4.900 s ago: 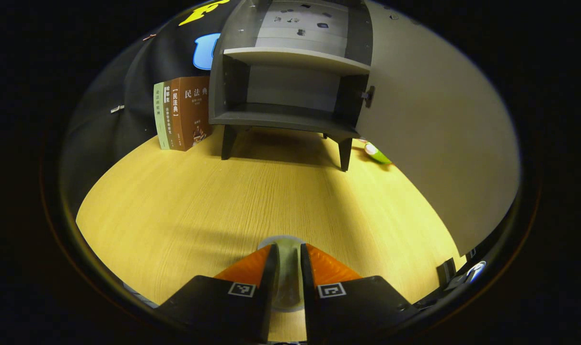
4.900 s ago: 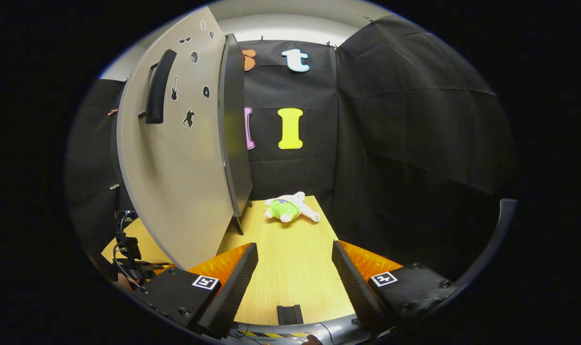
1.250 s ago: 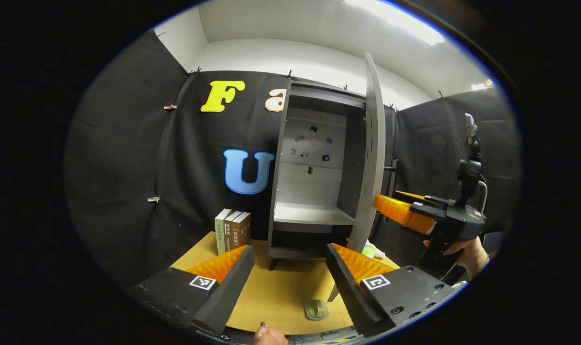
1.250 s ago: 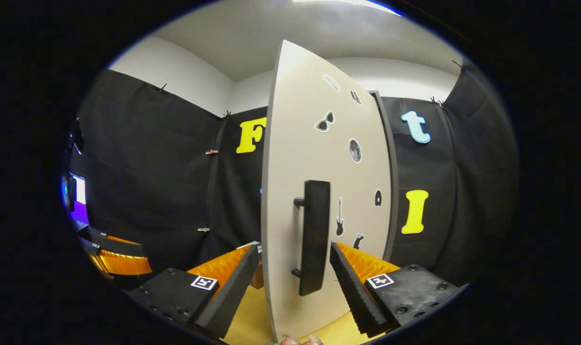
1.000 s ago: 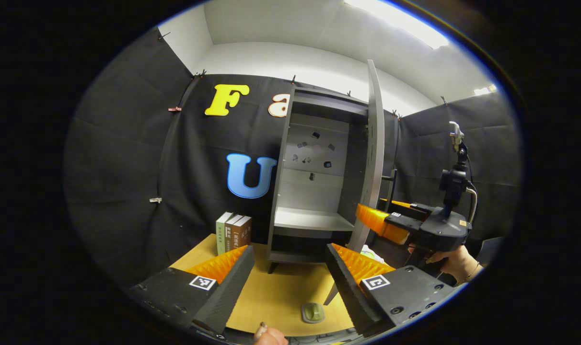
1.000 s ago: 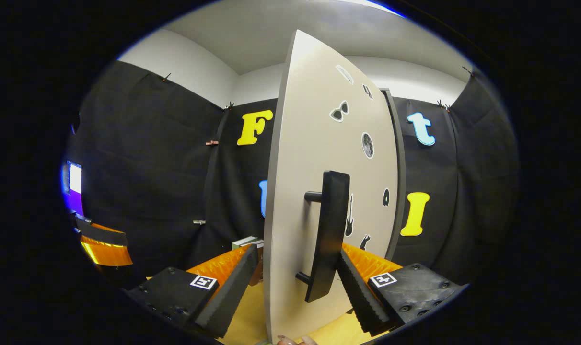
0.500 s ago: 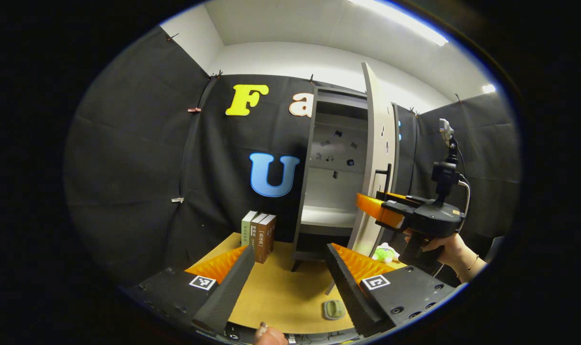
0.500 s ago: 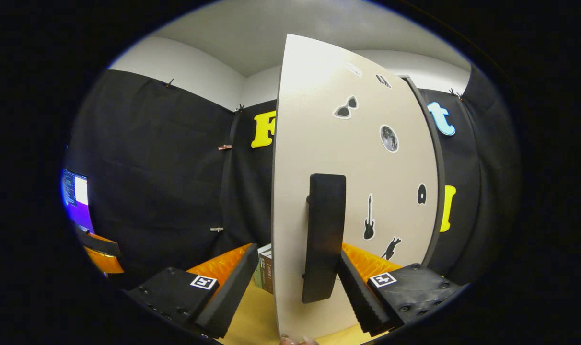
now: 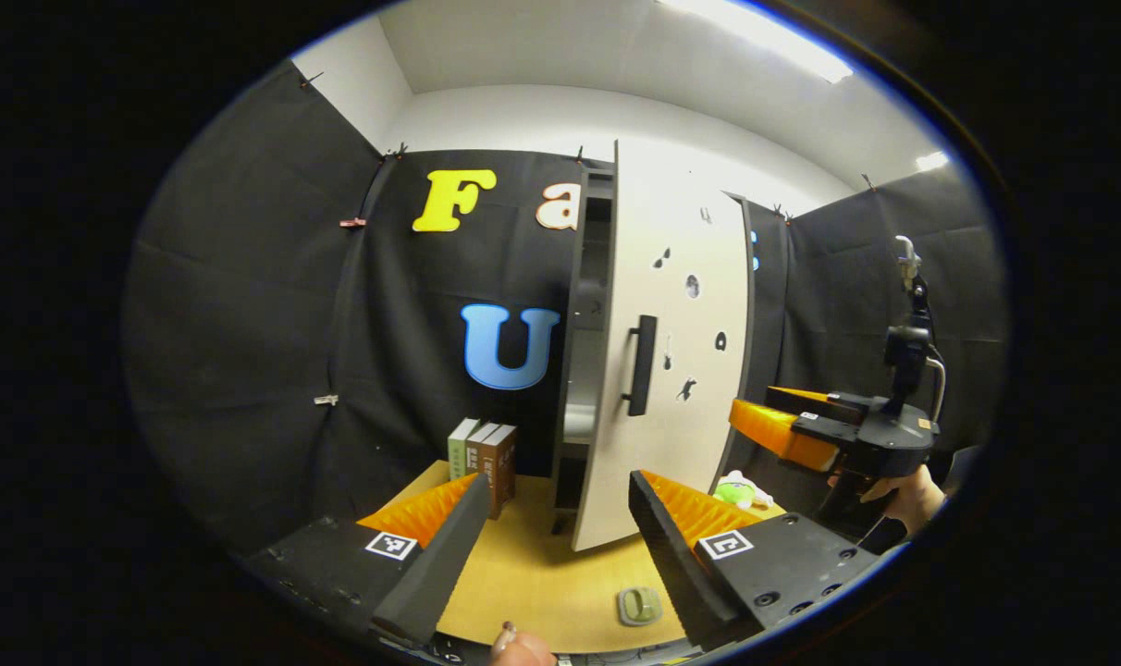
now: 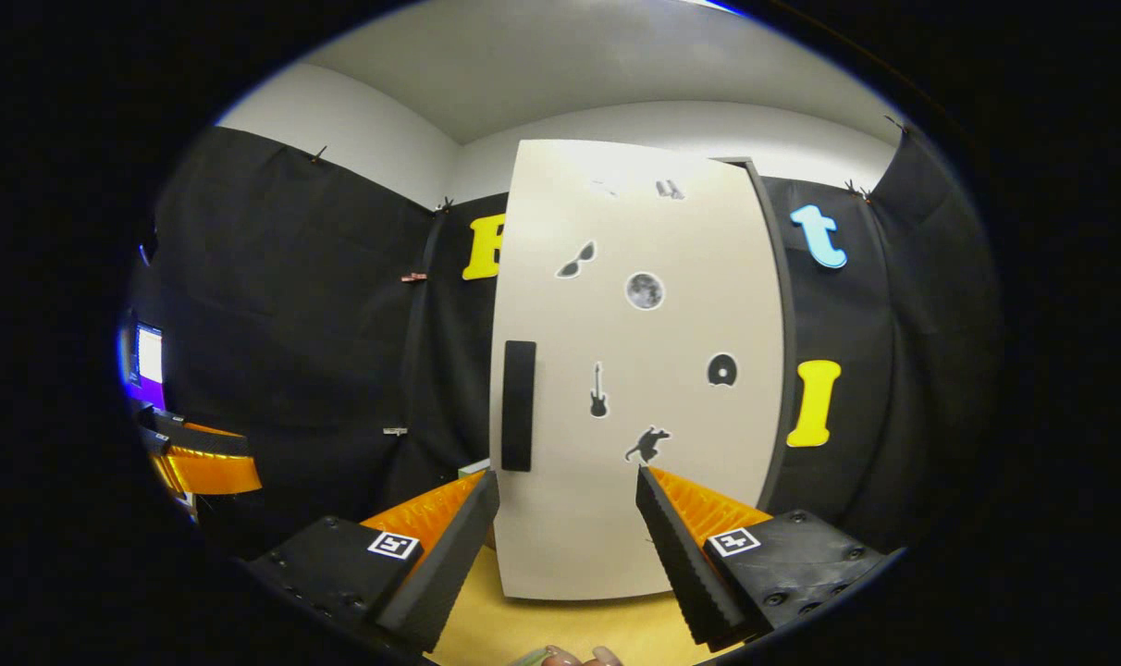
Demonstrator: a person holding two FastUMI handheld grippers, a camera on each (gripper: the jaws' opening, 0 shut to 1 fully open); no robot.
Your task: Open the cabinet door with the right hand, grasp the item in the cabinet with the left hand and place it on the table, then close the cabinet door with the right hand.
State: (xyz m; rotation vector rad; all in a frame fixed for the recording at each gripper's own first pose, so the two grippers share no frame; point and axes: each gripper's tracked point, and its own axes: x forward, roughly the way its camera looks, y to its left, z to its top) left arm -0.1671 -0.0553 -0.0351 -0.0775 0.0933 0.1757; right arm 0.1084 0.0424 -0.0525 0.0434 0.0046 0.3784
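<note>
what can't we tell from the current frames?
- Whether the door is fully latched: in the left gripper view a dark gap remains at its handle-side edge; in the right gripper view the door hides the seam.
- Cabinet interior: left gripper view, hidden by the door.
- What the small item on the table is: left gripper view, too small.
- Plush toy: left gripper view, partly hidden behind the left gripper.

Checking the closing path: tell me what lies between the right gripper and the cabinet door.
Nothing: in the left gripper view, open air separates the right gripper from the cabinet door. The plush toy lies lower, on the table.
</note>
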